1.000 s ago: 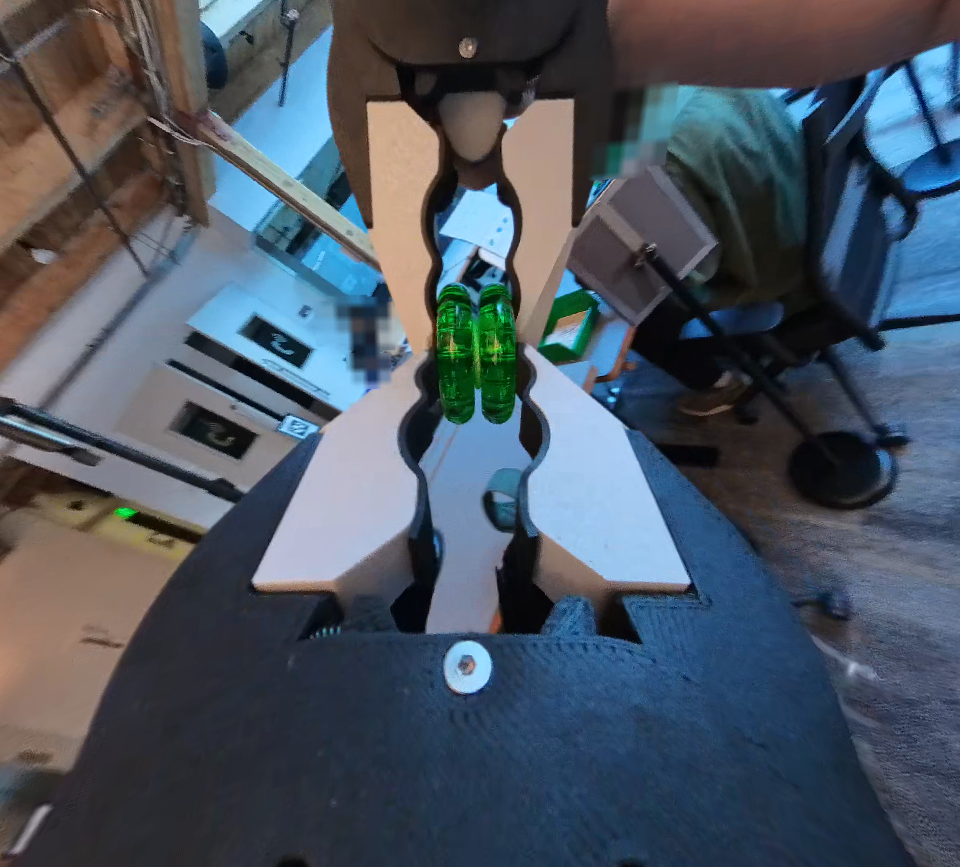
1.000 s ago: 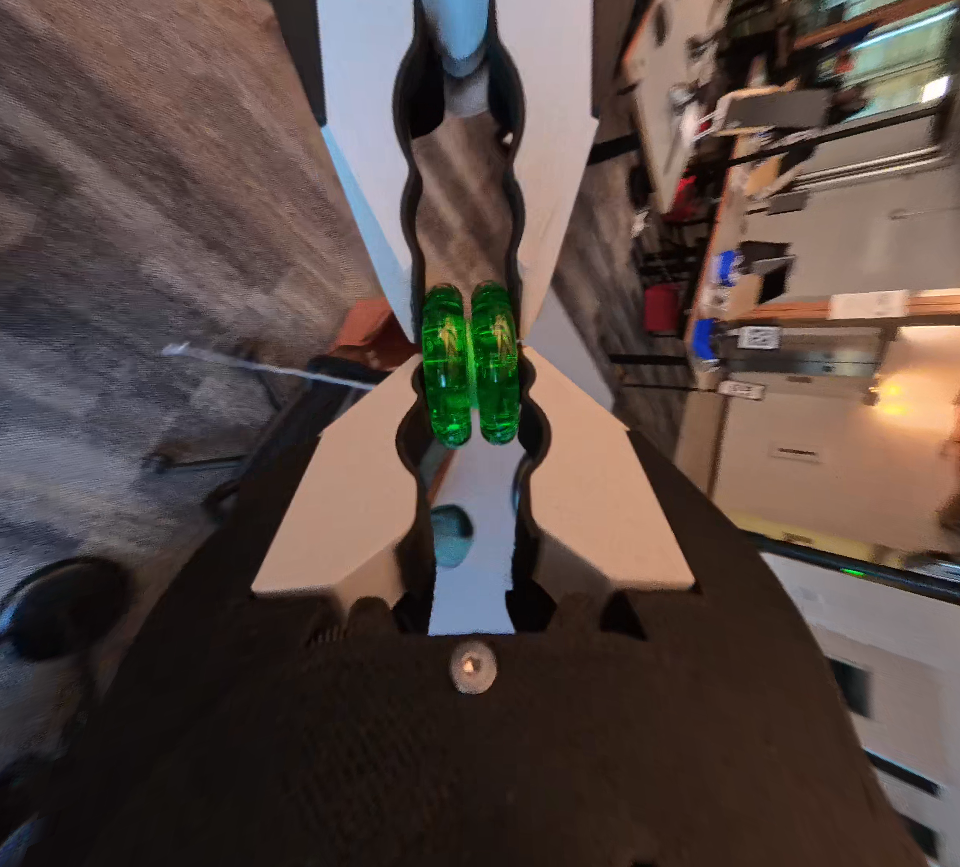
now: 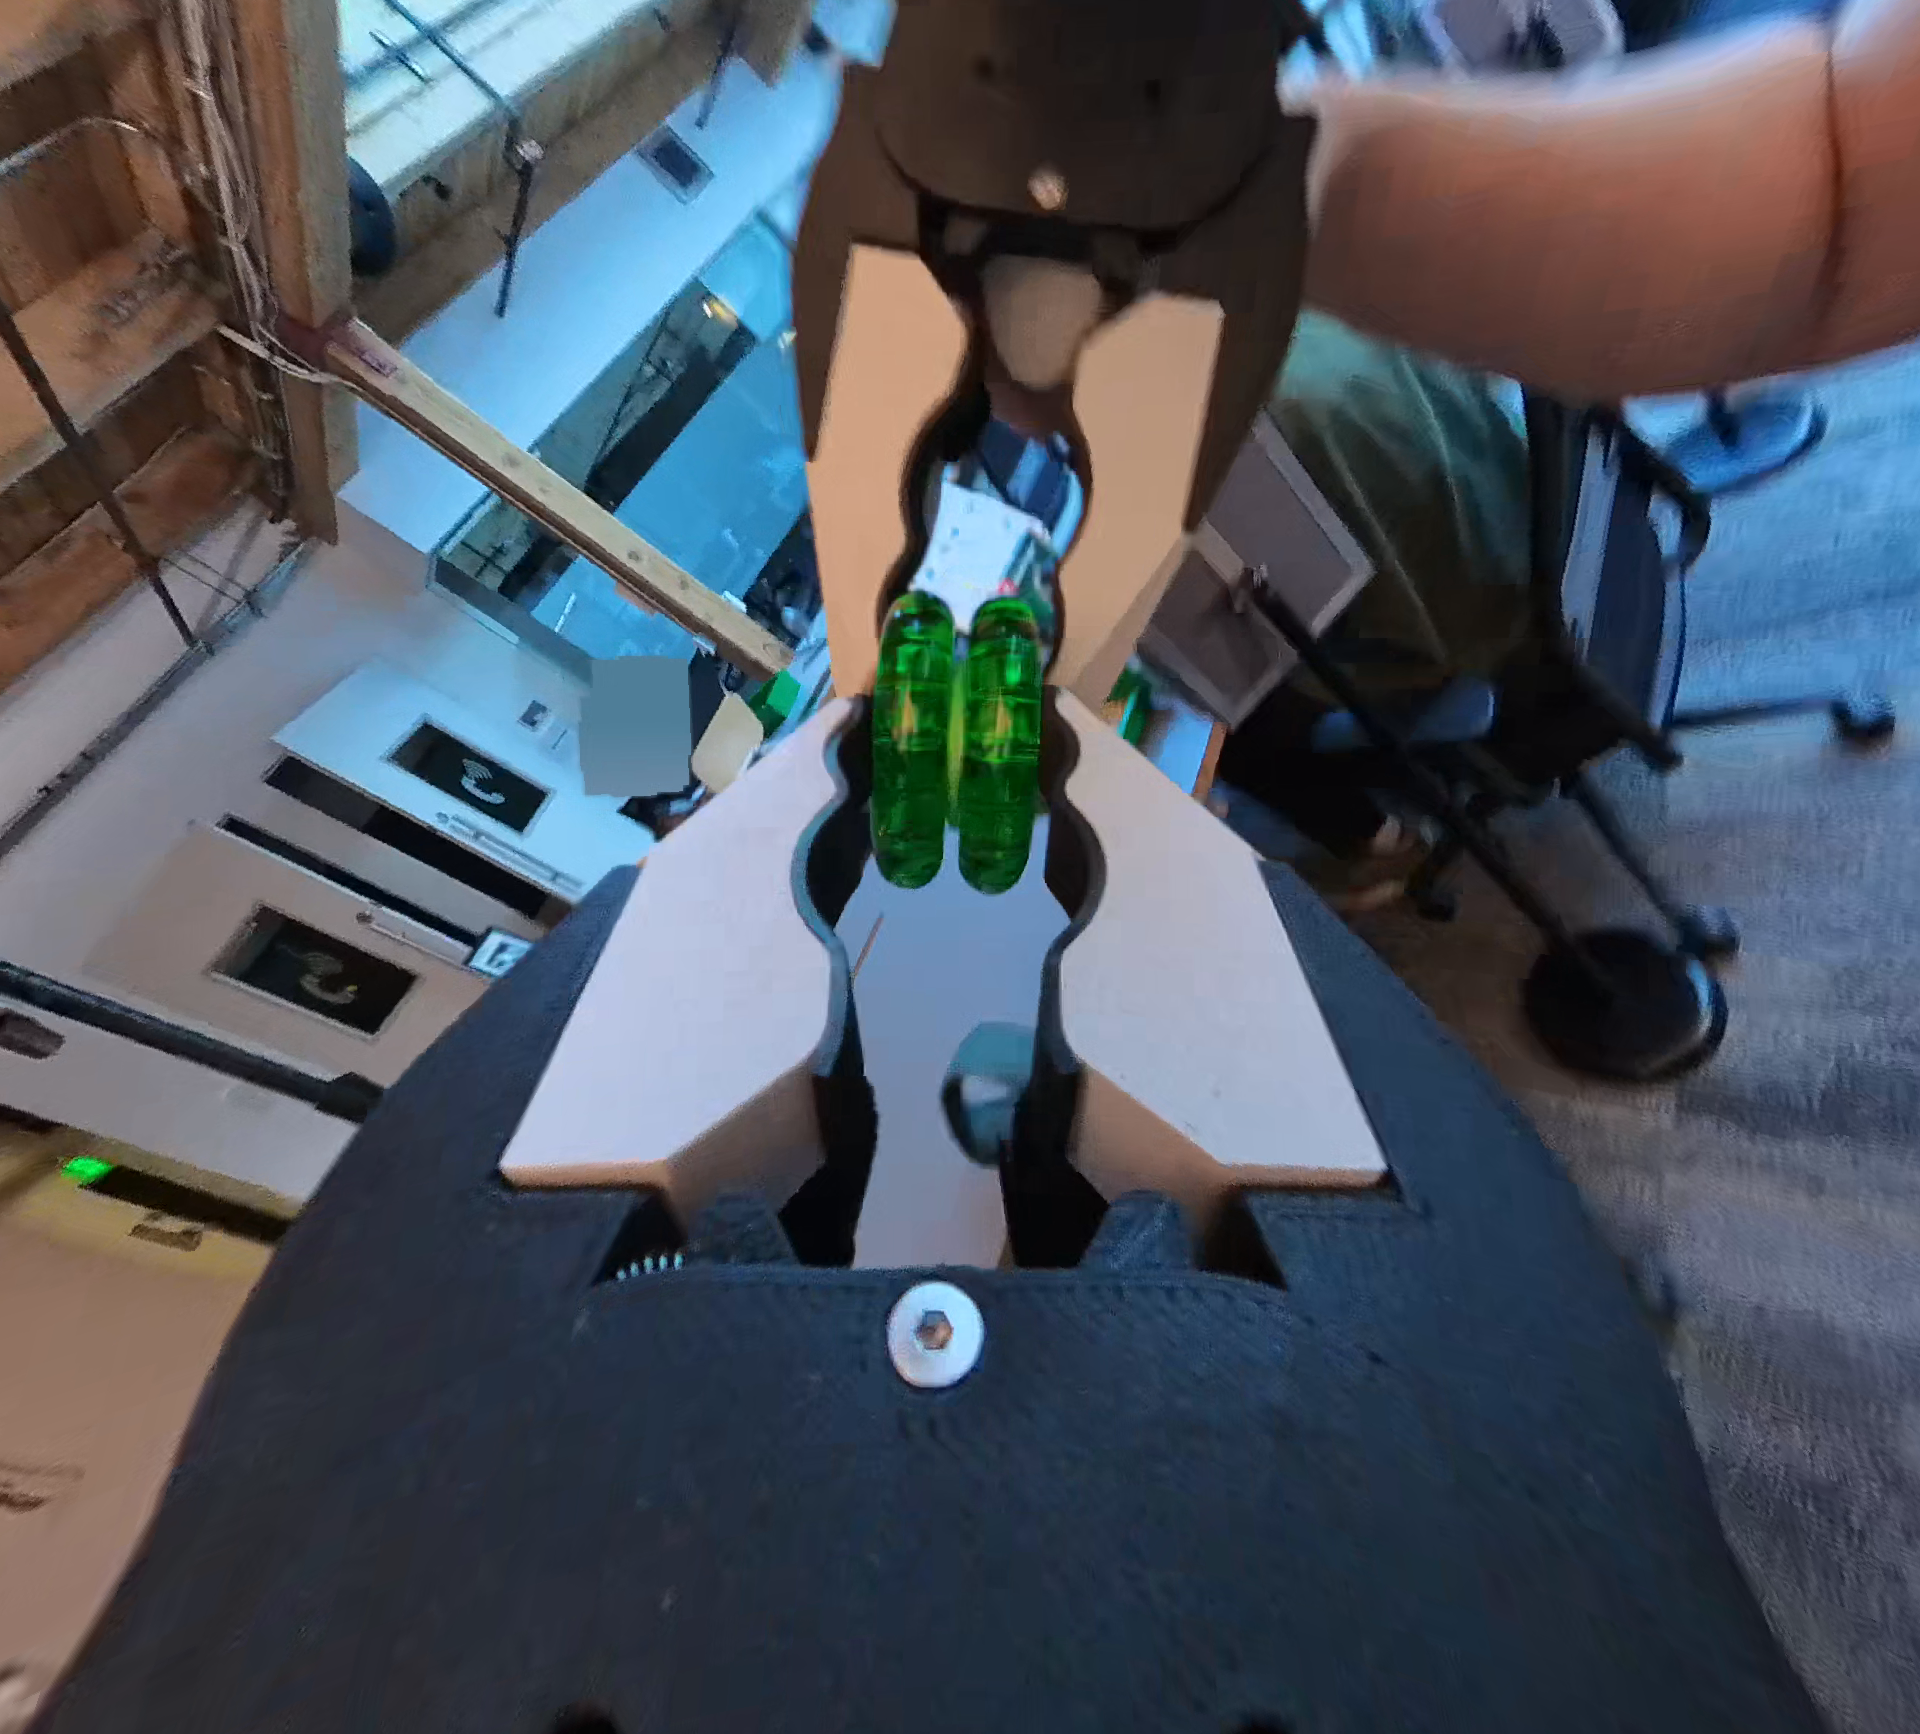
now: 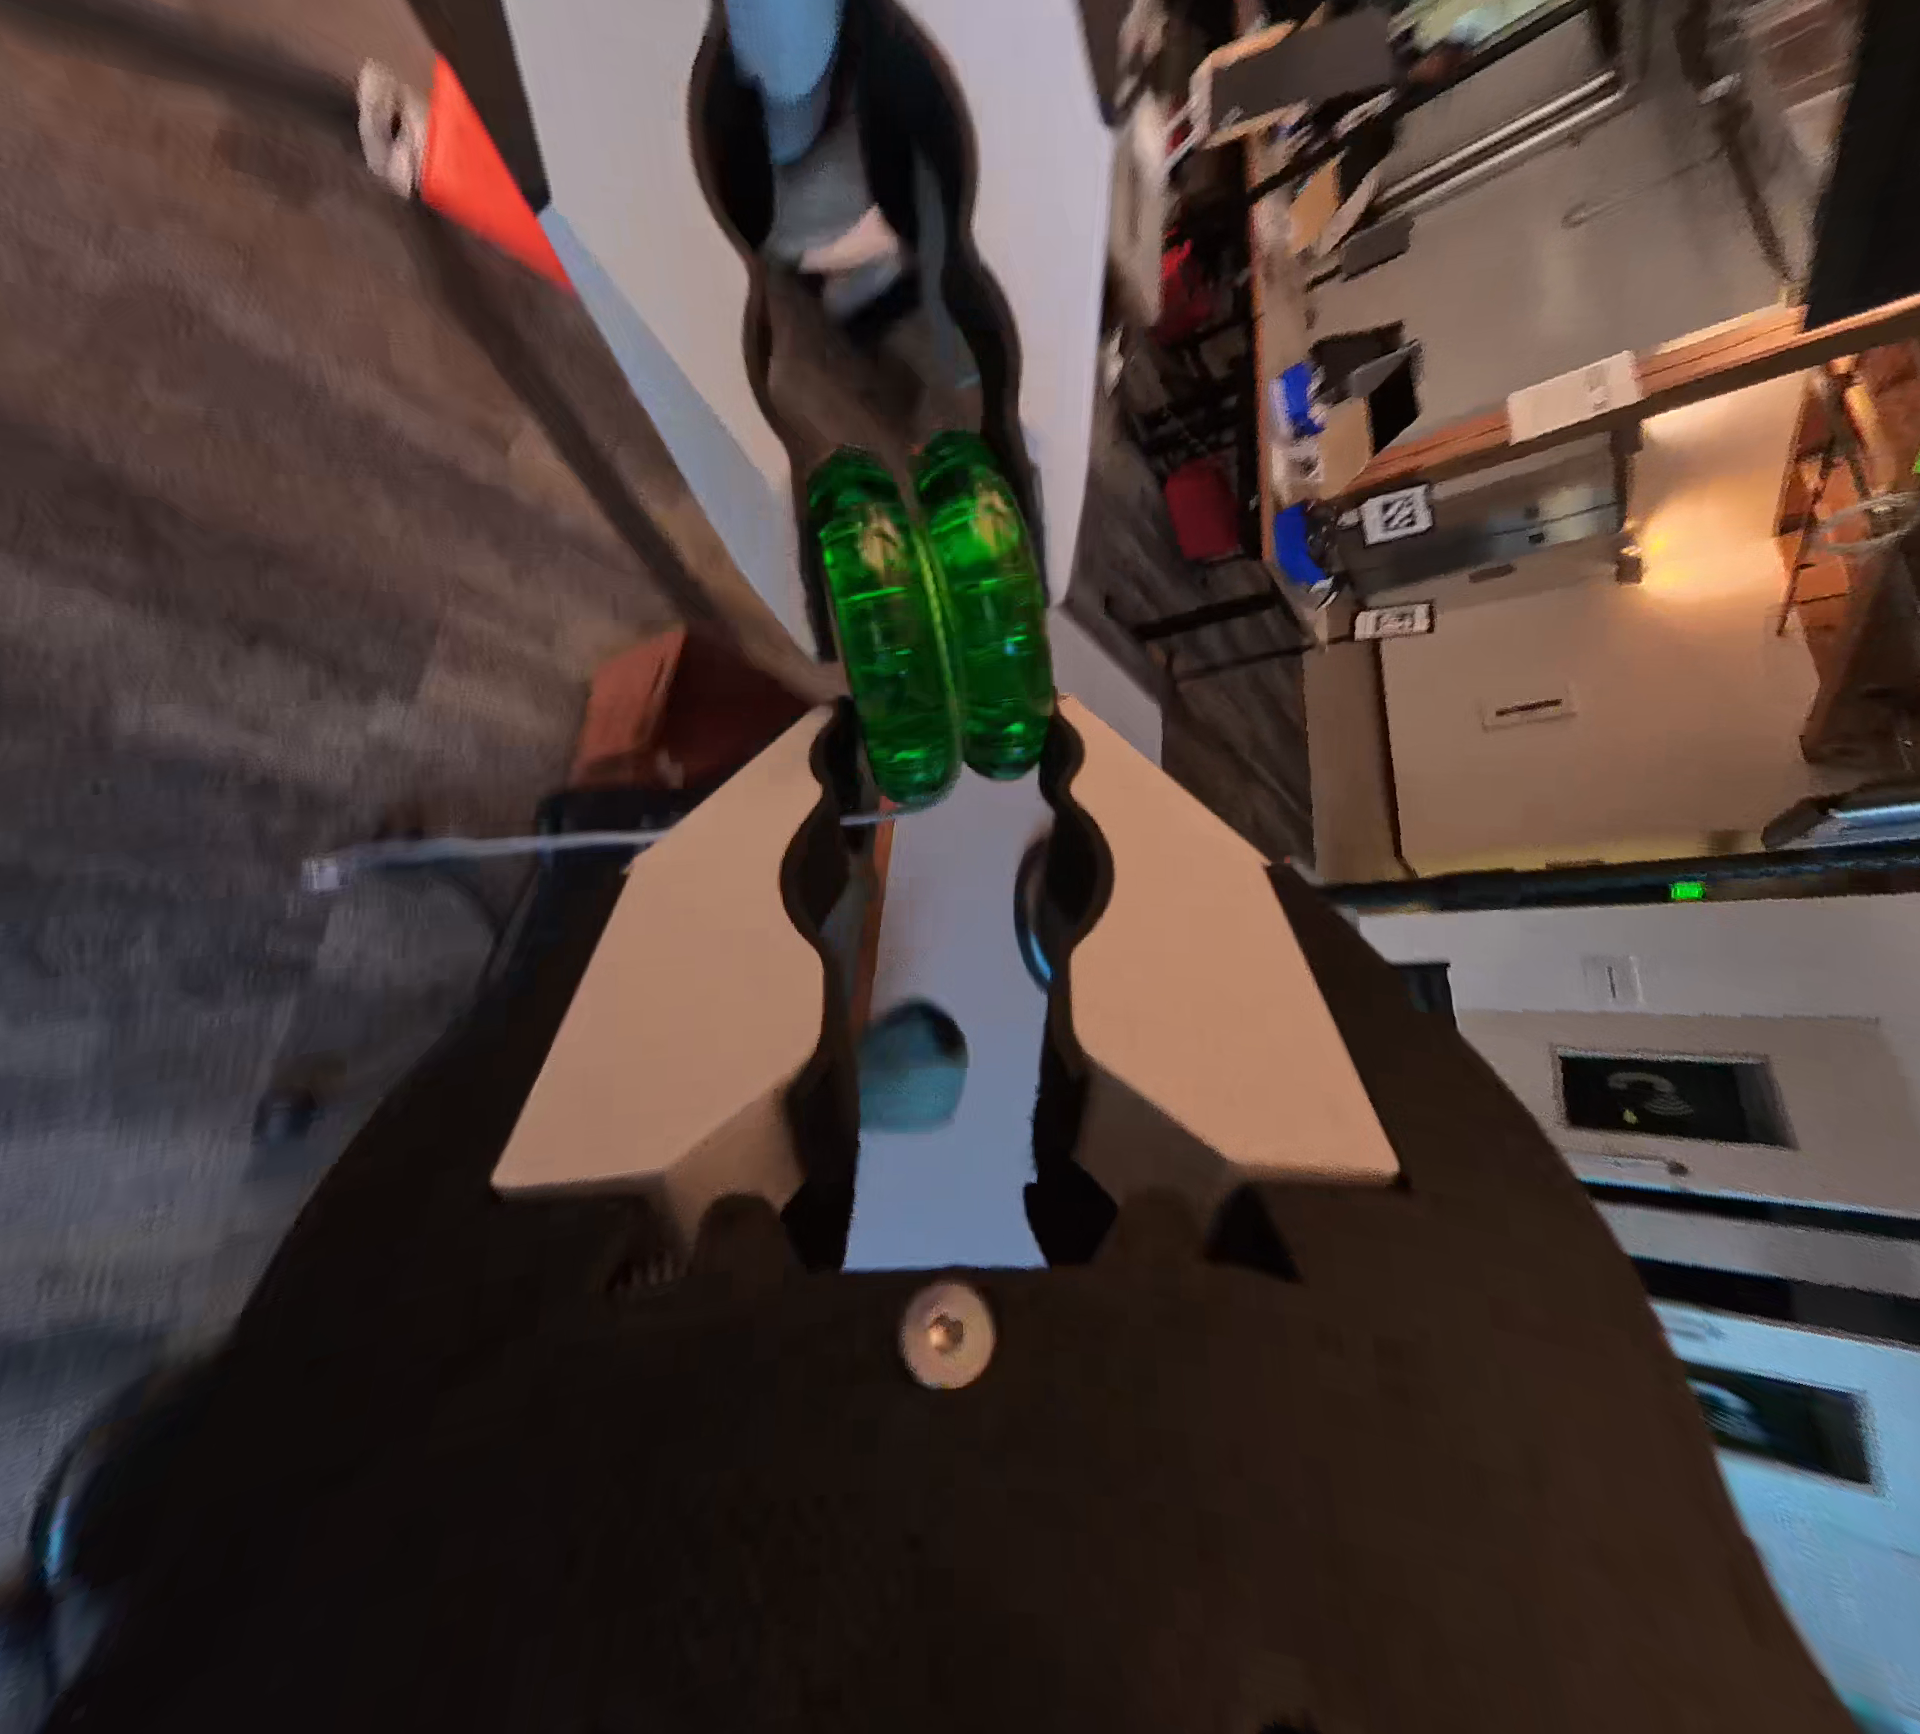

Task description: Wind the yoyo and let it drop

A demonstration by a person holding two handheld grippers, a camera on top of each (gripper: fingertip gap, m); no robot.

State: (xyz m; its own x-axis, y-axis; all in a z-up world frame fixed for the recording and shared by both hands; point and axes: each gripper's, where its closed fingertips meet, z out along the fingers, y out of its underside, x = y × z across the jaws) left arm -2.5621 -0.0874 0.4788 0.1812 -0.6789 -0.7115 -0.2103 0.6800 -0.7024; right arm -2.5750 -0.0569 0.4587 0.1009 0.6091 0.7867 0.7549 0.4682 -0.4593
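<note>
We have tilted since a second ago, yet both the left gripper and right gripper stay clamped tip-to-tip on the green yoyo, so dropping waits.

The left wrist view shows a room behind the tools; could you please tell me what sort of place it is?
Probably an office or lab workspace: a black wheeled office chair, grey carpet floor and exposed wooden ceiling beams show.

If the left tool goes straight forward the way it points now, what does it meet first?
Probably the green yoyo at its fingertips, then the right tool facing it from beyond.
</note>
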